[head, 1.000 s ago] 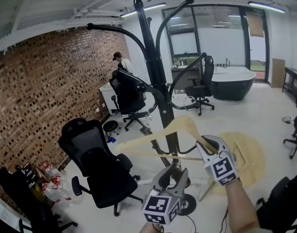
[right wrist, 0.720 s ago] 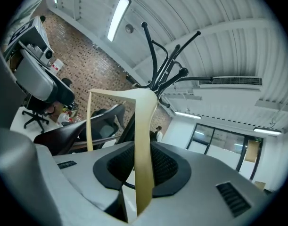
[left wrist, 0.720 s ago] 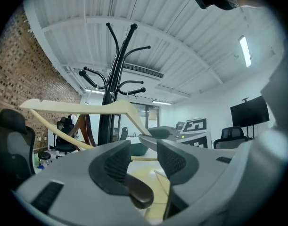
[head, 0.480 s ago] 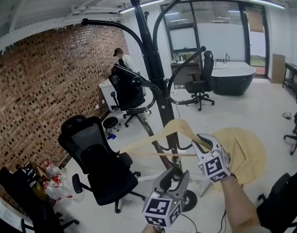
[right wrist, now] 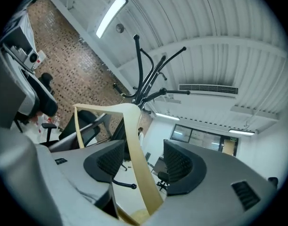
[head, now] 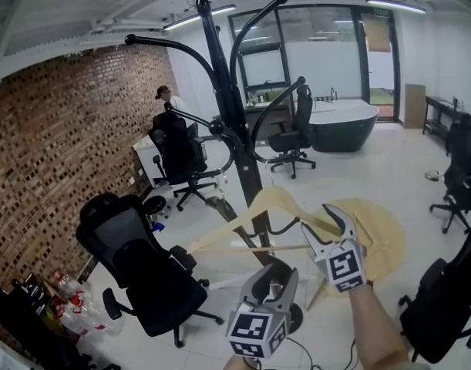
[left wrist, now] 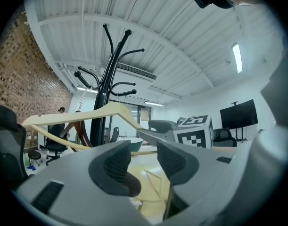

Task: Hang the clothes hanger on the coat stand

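Observation:
A pale wooden clothes hanger [head: 281, 200] hangs tilted in front of the black coat stand [head: 239, 145], low by its pole. My right gripper [head: 316, 218] is at the hanger's right arm. Its jaws are opening: in the right gripper view the hanger's arm [right wrist: 134, 145] runs between the pads, leaning toward the left one, with a gap to the right one. The left gripper [head: 274, 272] stays below the hanger, open and empty. From the left gripper view the hanger [left wrist: 111, 109] crosses in front of the stand [left wrist: 106, 79]. I cannot tell where the hook sits.
Black office chairs [head: 139, 272] [head: 181, 149] stand left of the coat stand, another chair [head: 443, 307] at the right edge. A round wooden table [head: 381, 233] is behind my right gripper. A dark bathtub [head: 343, 122] and a person [head: 167, 99] are at the back. A brick wall [head: 58, 153] lines the left.
My right gripper's jaws have spread apart around the hanger's right arm, which they clamped before. The hanger and the left gripper stay about where they were.

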Motion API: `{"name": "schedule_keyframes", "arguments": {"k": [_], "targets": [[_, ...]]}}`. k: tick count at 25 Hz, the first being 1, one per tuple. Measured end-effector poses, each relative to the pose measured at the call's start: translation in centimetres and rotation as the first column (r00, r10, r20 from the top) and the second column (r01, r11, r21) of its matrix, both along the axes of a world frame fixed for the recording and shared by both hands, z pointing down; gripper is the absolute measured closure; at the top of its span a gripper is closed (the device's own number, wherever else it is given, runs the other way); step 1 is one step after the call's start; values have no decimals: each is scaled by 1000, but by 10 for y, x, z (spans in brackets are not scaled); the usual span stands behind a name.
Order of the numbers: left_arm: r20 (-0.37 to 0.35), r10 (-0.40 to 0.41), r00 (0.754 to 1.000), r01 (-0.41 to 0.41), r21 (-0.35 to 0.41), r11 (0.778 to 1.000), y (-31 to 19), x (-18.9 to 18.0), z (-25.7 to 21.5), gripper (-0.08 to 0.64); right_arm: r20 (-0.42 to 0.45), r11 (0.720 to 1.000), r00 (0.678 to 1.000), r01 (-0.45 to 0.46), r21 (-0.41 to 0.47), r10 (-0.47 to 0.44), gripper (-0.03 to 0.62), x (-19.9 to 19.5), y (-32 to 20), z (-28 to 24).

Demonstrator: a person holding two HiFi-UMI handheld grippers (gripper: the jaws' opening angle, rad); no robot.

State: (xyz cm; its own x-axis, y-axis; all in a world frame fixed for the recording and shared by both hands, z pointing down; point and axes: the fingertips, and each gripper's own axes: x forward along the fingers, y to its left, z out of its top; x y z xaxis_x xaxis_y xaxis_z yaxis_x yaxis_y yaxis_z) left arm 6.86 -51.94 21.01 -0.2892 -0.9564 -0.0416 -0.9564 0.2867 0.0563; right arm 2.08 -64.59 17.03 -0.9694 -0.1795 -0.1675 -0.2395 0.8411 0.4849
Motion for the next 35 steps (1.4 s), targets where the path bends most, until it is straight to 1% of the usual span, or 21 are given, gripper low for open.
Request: {"name": "schedule_keyframes", "arguments": {"k": [4,8,11,13,15,16,18,19,21,22,24,26,29,33,35], "targets": [[-8,75,997,-75,8,997,23,12,0,380,-8,996,996,-84,-11,84,350,26,22,6],[-23,154,988,-153,16,988,43,27,9,380,-28,983,984,-179,-35,178,350,56,41,26],[-30,227,973,-227,21,974,48,46,25,380,-34,968,970,-243,-59,242,356,85,58,47],[-34,283,959,-282,20,959,45,64,35,380,-50,949,953,-303,-86,300,401,112,67,60],[-36,322,946,-322,12,947,39,83,44,400,-59,921,930,-368,-132,363,446,144,70,70],[-40,335,941,-335,4,942,35,92,50,409,-60,902,917,-400,-163,395,470,162,69,77],[-56,356,933,-358,-17,934,27,110,66,442,-76,855,884,-465,-230,461,525,201,62,95],[-65,363,930,-365,-28,930,23,119,74,458,-86,829,868,-493,-264,489,540,220,57,105],[-81,373,924,-377,-46,925,17,137,88,485,-106,785,843,-531,-320,528,550,257,52,123],[-87,378,922,-383,-53,922,15,148,95,498,-113,767,833,-544,-340,541,583,274,51,131],[-93,386,918,-393,-66,917,8,175,108,515,-127,732,815,-567,-377,566,583,311,47,146],[-96,393,915,-400,-80,913,-6,211,121,528,-142,697,799,-584,-416,585,583,354,36,163],[-99,386,917,-396,-103,913,-39,273,140,540,-169,649,787,-592,-477,593,583,423,9,187],[-99,345,933,-357,-147,922,-84,353,173,551,-205,617,792,-585,-526,576,583,507,-25,226],[-111,322,940,-336,-157,928,-103,388,189,551,-226,597,790,-587,-547,570,583,546,-42,246]]}}
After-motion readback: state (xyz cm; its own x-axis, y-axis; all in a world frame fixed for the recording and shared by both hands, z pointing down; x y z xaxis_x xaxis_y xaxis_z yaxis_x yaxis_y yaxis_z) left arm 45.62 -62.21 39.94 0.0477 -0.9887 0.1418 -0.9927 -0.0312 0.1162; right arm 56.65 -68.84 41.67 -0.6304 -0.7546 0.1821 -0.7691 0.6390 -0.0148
